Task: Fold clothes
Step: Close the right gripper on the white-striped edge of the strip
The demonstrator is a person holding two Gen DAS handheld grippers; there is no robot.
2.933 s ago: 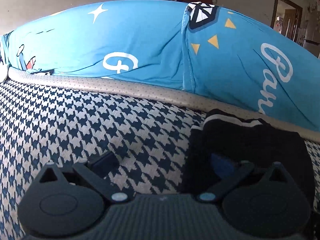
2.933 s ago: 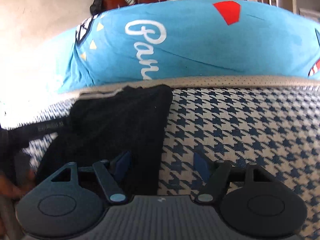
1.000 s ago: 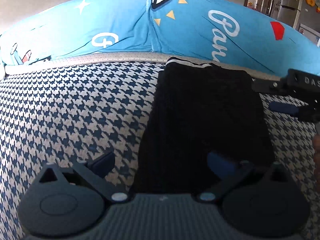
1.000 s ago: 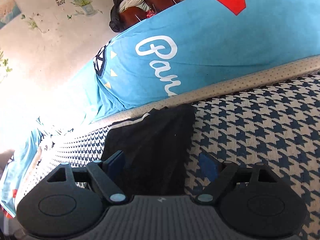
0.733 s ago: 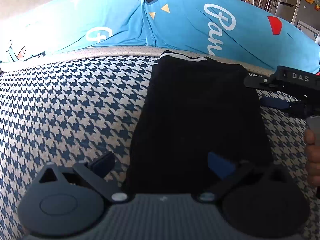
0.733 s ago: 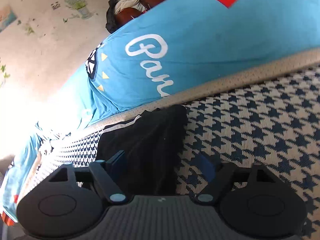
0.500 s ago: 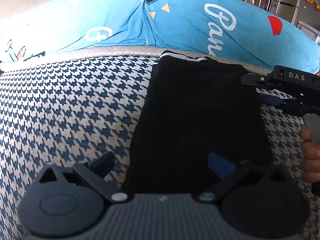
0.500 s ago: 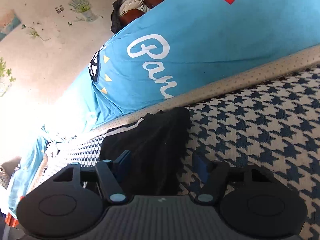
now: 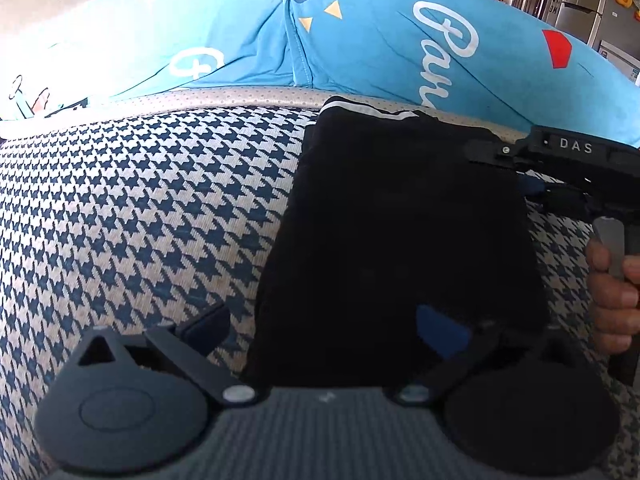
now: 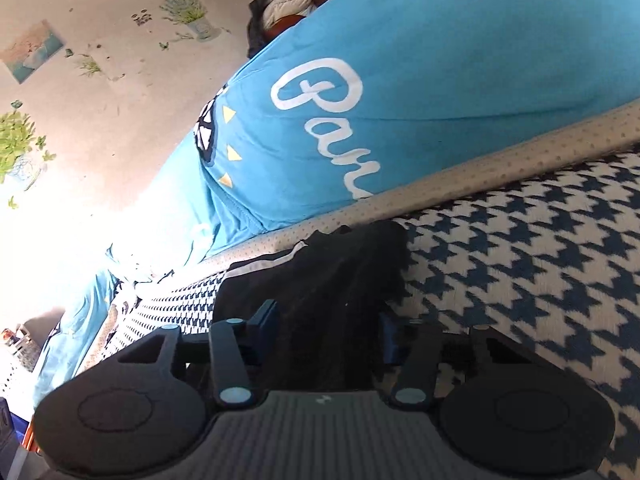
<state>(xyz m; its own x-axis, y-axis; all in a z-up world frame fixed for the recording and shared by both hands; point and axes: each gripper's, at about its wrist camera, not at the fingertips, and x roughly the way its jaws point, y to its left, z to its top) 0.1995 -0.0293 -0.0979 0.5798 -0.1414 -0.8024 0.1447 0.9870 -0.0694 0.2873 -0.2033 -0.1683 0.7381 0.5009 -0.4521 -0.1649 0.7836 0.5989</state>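
A folded black garment point(image 9: 400, 220) with a white stripe at its far end lies on the houndstooth cushion point(image 9: 140, 200). My left gripper point(image 9: 324, 326) is open over the garment's near end: its right finger is above the cloth, its left finger over the cushion. My right gripper point(image 10: 326, 328) straddles the garment's point(image 10: 332, 272) right edge. Its jaws are closing with black cloth bunched between them. In the left wrist view the right gripper point(image 9: 528, 188) reaches in from the right at that edge, held by a hand point(image 9: 612, 280).
A bright blue printed cover point(image 9: 360, 40) rises behind a beige piped edge point(image 9: 240, 98) just past the garment. Houndstooth fabric point(image 10: 540, 272) stretches to either side. A wall with pictures point(image 10: 80, 60) and chairs with clothing point(image 10: 296, 0) stand far behind.
My right gripper has sunk closer to the garment's right edge and its jaws have narrowed around the cloth. My left gripper has stayed almost still, open.
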